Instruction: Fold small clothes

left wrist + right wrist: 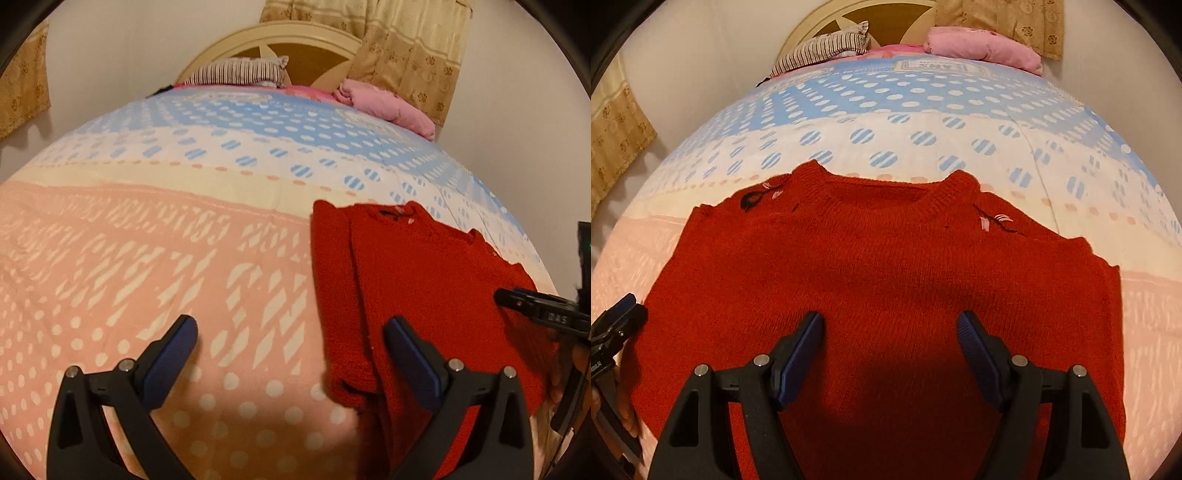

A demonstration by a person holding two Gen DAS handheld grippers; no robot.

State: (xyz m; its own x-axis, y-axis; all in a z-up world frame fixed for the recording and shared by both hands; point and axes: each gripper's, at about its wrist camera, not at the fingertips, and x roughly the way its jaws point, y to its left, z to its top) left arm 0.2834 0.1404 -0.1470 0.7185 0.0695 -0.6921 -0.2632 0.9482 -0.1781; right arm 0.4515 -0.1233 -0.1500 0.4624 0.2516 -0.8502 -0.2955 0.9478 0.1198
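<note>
Cotton bedspread (155, 236) fills most of the left wrist view, banded from peach with pale dashes and dots near the camera, through a cream strip, to white and blue with spots farther off. At the far end a striped pillow (240, 72) leans on a cream curved headboard (280, 35), with a pink bundle of cloth (388, 105) to its right. Patterned gold curtains (406, 48) hang against a plain pale wall (122, 48). The left gripper (291, 332) hovers with its blue pads spread wide and nothing between them, over the left edge of the red sweater (413, 280).

From the right wrist view, the red sweater (879, 266) lies flat on the bedspread (923, 133), neckline toward the headboard (827, 22). The right gripper (890, 332) hangs above the sweater's lower middle, its jaws apart and empty. The same pillow (823, 48), pink bundle (982, 46) and curtains (1015, 22) sit at the far end.
</note>
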